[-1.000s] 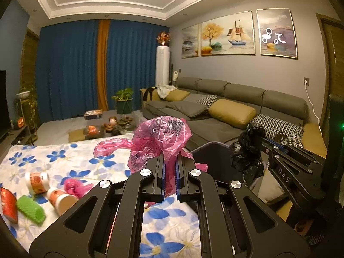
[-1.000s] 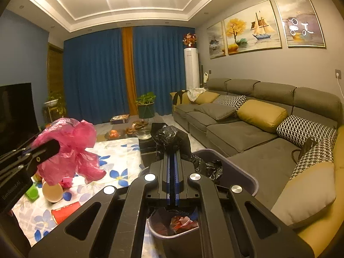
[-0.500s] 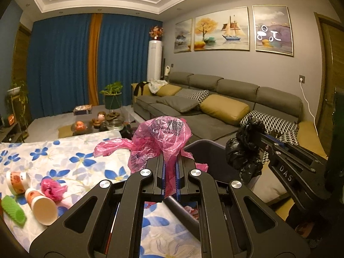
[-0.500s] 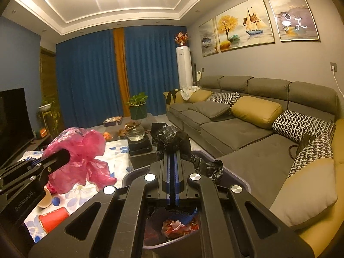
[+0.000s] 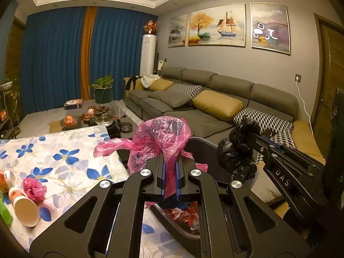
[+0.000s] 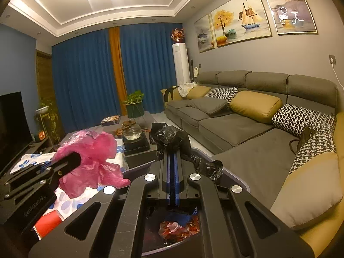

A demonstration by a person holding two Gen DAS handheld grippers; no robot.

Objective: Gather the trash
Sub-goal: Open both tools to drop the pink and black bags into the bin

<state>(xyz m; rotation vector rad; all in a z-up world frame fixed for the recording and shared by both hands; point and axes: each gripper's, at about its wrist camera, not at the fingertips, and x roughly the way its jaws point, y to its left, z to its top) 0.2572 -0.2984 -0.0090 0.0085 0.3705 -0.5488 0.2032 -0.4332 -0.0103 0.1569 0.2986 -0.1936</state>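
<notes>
A: What lies furthest left?

B: On the floral tablecloth [image 5: 64,159], a tipped paper cup [image 5: 24,208] touches a crumpled pink wad [image 5: 33,188].

A: And the left gripper [image 5: 169,161]?

B: Its jaws are clamped on a pink plastic bag [image 5: 163,135], which billows above the fingers, over the near rim of the grey trash bin [image 5: 202,148].

A: The right gripper [image 6: 173,150]?

B: Its jaws are pressed together on the black bin liner [image 6: 169,135], holding it up at the bin's edge. Red wrappers [image 6: 178,228] lie inside the bin. Beyond stands the grey sofa [image 6: 236,126].
</notes>
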